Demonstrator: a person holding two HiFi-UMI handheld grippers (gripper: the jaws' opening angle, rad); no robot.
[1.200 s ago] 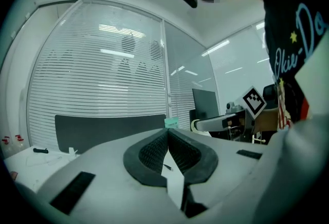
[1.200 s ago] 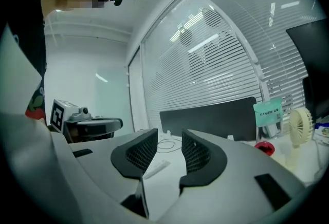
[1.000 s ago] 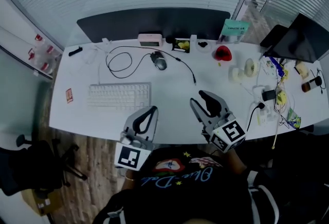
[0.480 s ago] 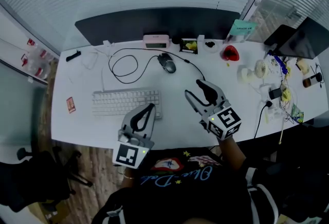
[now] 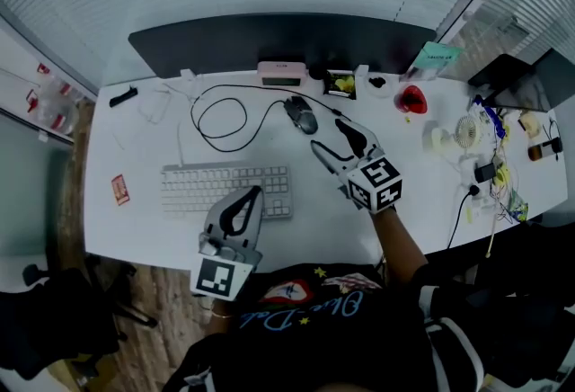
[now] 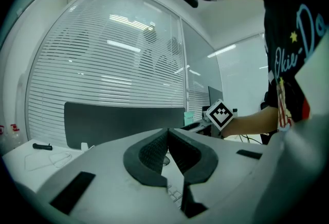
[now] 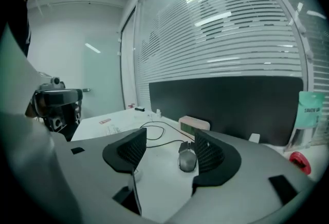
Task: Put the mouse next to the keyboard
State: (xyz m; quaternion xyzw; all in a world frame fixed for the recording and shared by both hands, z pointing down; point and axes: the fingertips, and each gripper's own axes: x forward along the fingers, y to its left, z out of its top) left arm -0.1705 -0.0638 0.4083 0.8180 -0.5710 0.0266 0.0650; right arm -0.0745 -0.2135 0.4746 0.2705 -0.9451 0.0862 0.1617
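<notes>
My right gripper [image 5: 328,135] has its jaws spread wide. They have just been opening, and nothing is pressed between them. The dark wired mouse [image 5: 305,116] lies on the white desk [image 5: 144,156] just beyond their tips, framed in the gap in the right gripper view but untouched. My left gripper [image 5: 252,199] is closed, pads together on nothing, and hovers over the near edge of the white keyboard [image 5: 226,191] toward its right end. The mouse sits behind the keyboard's right end and apart from it, with its cable [image 5: 252,87] looping off to the left.
</notes>
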